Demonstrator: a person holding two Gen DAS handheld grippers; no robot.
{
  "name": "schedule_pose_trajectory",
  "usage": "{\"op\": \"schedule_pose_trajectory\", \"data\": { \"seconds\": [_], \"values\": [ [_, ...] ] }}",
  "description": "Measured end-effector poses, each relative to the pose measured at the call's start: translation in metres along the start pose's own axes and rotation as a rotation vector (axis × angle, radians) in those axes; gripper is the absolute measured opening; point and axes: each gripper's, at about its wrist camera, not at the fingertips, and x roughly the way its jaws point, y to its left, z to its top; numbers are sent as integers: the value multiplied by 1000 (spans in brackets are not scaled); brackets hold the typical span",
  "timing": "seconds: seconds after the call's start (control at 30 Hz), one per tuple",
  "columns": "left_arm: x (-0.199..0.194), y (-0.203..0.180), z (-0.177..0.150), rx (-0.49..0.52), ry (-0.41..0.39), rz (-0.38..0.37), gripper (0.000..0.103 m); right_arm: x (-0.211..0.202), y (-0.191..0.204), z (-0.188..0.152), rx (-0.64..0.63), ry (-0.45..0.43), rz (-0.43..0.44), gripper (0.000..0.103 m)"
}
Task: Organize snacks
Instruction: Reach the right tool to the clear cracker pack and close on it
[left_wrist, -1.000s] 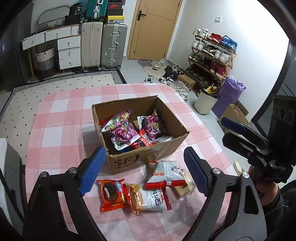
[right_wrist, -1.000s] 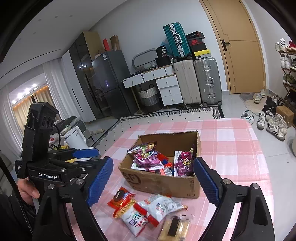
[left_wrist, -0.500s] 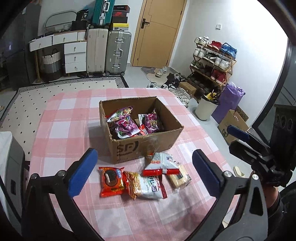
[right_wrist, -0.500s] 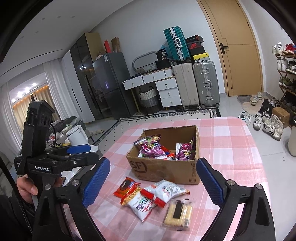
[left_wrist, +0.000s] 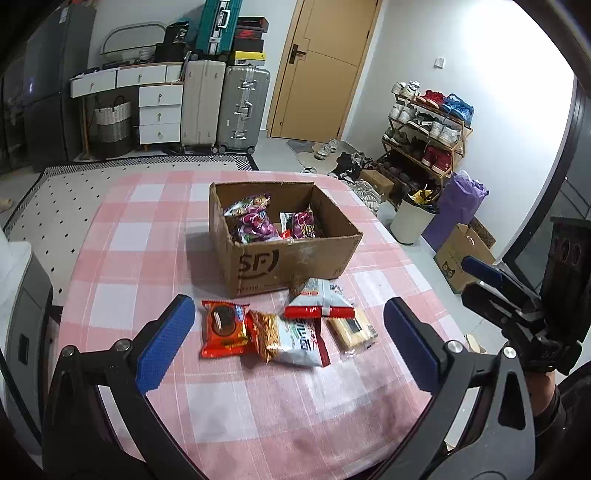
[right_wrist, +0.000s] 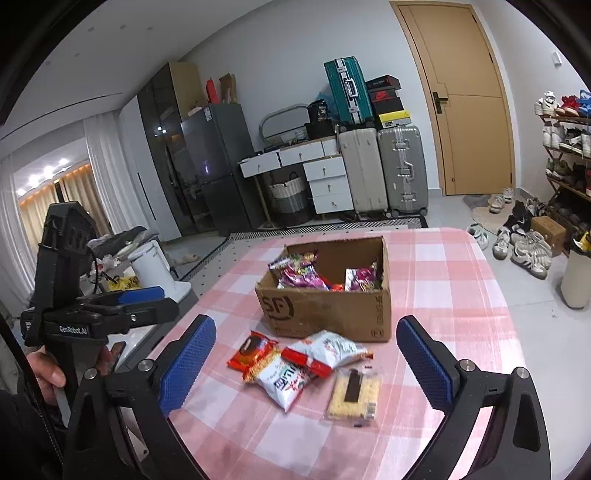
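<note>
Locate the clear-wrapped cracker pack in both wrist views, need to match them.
Left wrist: cracker pack lies low and right of centre, the rightmost loose snack, its far end tucked under the red-and-white bag.
Right wrist: cracker pack lies lower centre, the nearest snack, clear of the others.
Shared landmark: the cardboard box just behind the snacks.

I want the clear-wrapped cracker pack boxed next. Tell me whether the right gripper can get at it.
Probably yes. The clear-wrapped cracker pack lies flat on the pink checked tablecloth, apart from the other packets, nothing on top. The right gripper, jaws opening and empty, faces it.
</note>
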Motion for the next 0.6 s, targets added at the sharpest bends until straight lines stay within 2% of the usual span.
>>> {"op": "schedule_pose_trajectory", "data": {
  "seconds": [0.37, 0.6],
  "values": [
    [0, 18, -40, -80, -6, 5, 102, 10, 0, -40, -1, 76, -26, 101],
    [22, 25, -65, -96, 35, 10, 102, 35, -10, -66, 24, 149, -36, 101]
  ]
}}
